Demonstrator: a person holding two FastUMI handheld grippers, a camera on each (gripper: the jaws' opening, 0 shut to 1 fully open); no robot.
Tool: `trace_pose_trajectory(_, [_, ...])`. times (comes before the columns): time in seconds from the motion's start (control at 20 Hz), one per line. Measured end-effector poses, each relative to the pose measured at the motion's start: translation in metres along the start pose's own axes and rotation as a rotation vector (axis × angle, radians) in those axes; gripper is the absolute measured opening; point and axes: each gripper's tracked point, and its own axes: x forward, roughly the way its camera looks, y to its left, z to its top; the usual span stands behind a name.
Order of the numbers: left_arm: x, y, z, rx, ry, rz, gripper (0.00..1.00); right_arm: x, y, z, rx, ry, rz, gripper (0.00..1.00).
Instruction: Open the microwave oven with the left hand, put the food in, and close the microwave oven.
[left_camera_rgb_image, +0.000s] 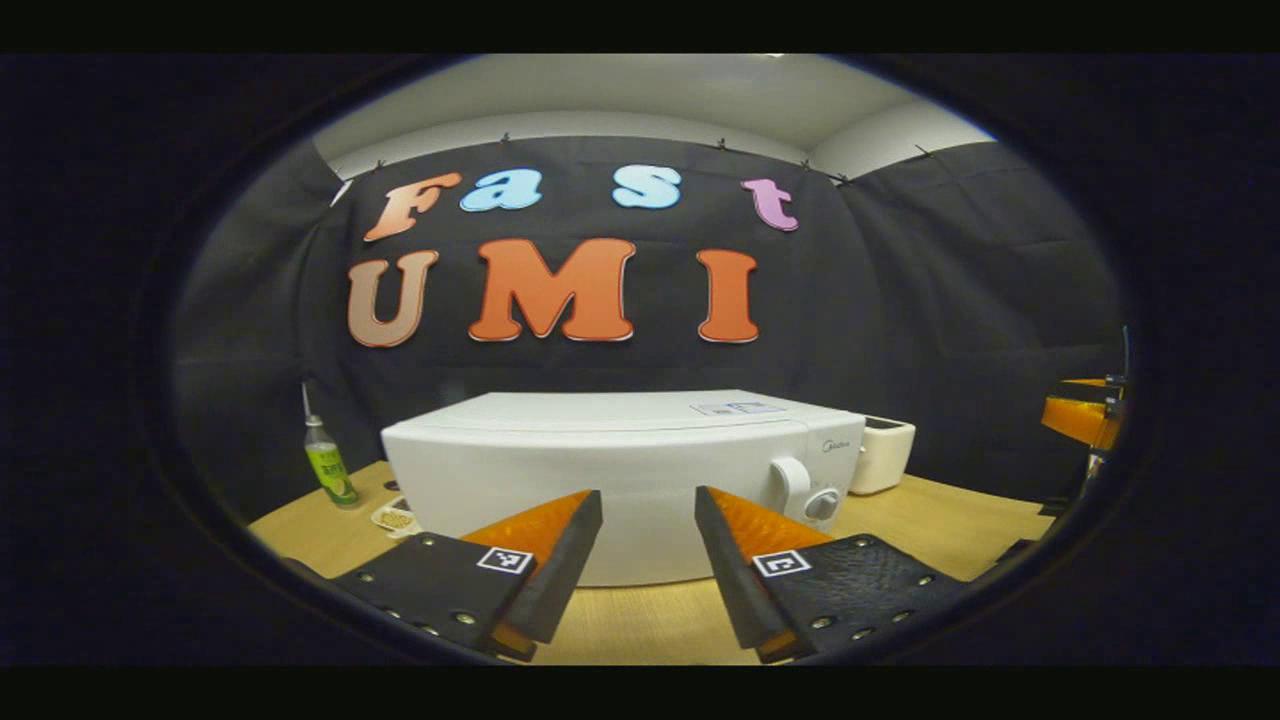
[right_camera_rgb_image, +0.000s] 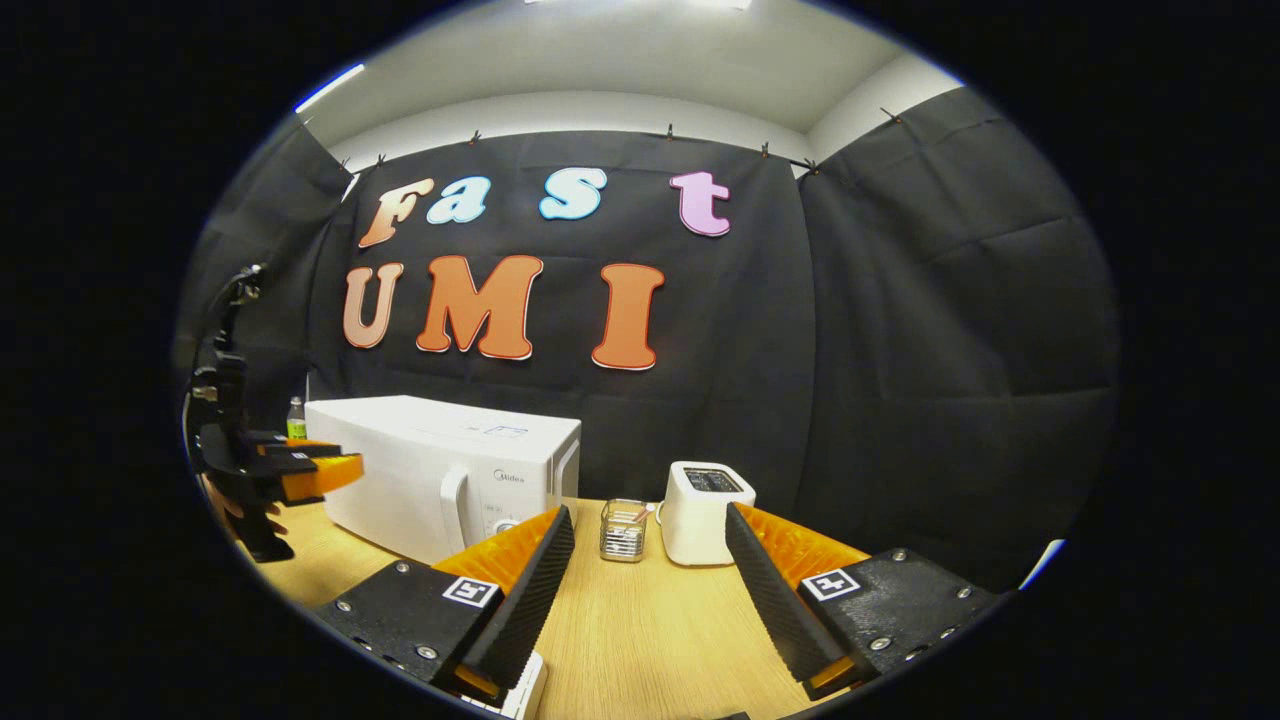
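Black cloth is hanging behind a wooden table, and both tools are waiting over that table.

Starting with the left gripper: its two fingers are standing apart, and nothing is sitting between them. They are pointing straight at the microwave, which is sitting shut in the middle of the table, near the fingers but not touching them. Its white handle and a round knob are showing on the right side of its front. Off to the left of the microwave, a green bottle is standing up, and a small dish with something pale in it is lying just beside the microwave's corner. A white toaster is peeking out at the right.

Now the right gripper: its fingers are spread wide too, holding nothing. Past them a small glass jar is standing on the table, with the toaster just beside it on the right. The microwave is sitting to the left, door closed. Farther left, the other gripper is hanging in front of the microwave, and a hand is holding it from below. Something white is poking out under the right gripper's left finger, but I cannot tell what it is.
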Motion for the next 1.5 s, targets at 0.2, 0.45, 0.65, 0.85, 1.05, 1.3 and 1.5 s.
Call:
trace_pose_trajectory(0.2, [-0.04, 0.054, 0.043, 0.003, -0.02, 0.073, 0.79, 0.008, 0.02, 0.032, 0.024, -0.034, 0.025, 0.94])
trace_pose_trajectory(0.45, [-0.088, 0.123, 0.096, -0.03, -0.047, 0.17, 0.88, 0.008, 0.042, 0.078, 0.026, -0.098, 0.067, 0.95])
trace_pose_trajectory(0.65, [-0.122, 0.158, 0.13, -0.023, -0.075, 0.235, 0.92, 0.008, 0.062, 0.114, 0.042, -0.137, 0.102, 0.95])
trace_pose_trajectory(0.85, [-0.15, 0.182, 0.157, 0.006, -0.101, 0.293, 0.88, 0.005, 0.074, 0.141, 0.037, -0.173, 0.144, 0.95])
trace_pose_trajectory(1.05, [-0.164, 0.184, 0.181, 0.001, -0.135, 0.288, 0.88, -0.003, 0.083, 0.16, 0.029, -0.189, 0.169, 0.96])
trace_pose_trajectory(1.3, [-0.172, 0.177, 0.206, 0.037, -0.181, 0.286, 0.88, -0.013, 0.088, 0.183, 0.029, -0.225, 0.197, 0.96])
trace_pose_trajectory(1.5, [-0.176, 0.169, 0.214, 0.025, -0.207, 0.276, 0.88, -0.017, 0.086, 0.189, 0.022, -0.234, 0.206, 1.0])
